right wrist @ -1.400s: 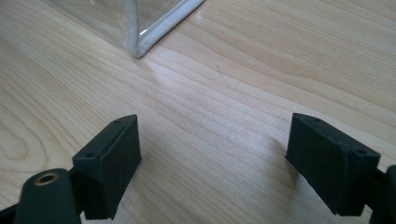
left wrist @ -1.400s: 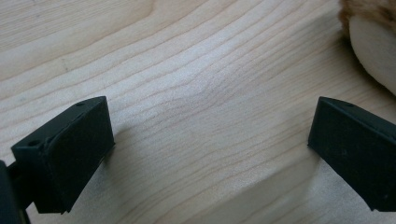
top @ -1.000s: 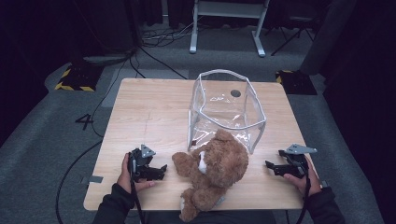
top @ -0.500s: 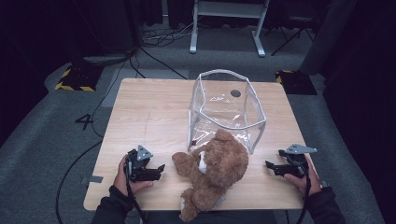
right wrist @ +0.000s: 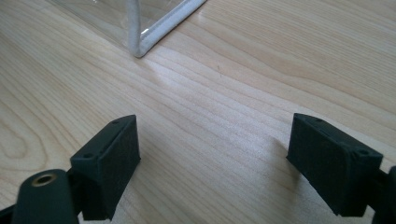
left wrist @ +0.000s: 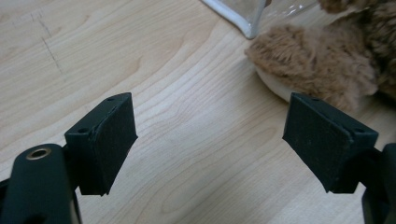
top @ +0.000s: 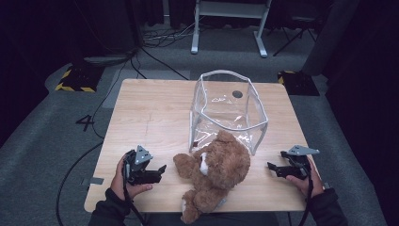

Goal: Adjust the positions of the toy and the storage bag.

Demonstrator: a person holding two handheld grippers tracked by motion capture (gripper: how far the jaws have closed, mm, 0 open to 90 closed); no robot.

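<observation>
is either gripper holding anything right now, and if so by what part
Nothing is held. The left gripper and the right gripper both have their jaws spread over bare table, one on each side of the teddy bear.

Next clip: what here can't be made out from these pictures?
- Bear: its foot runs past the table edge at the bottom of the high view; face too small to read.
- Bag: clear walls, so contents are hard to judge; in both tongs views the top edge cuts it to a corner.
- Dark disc by the bag: too small to identify.
</observation>
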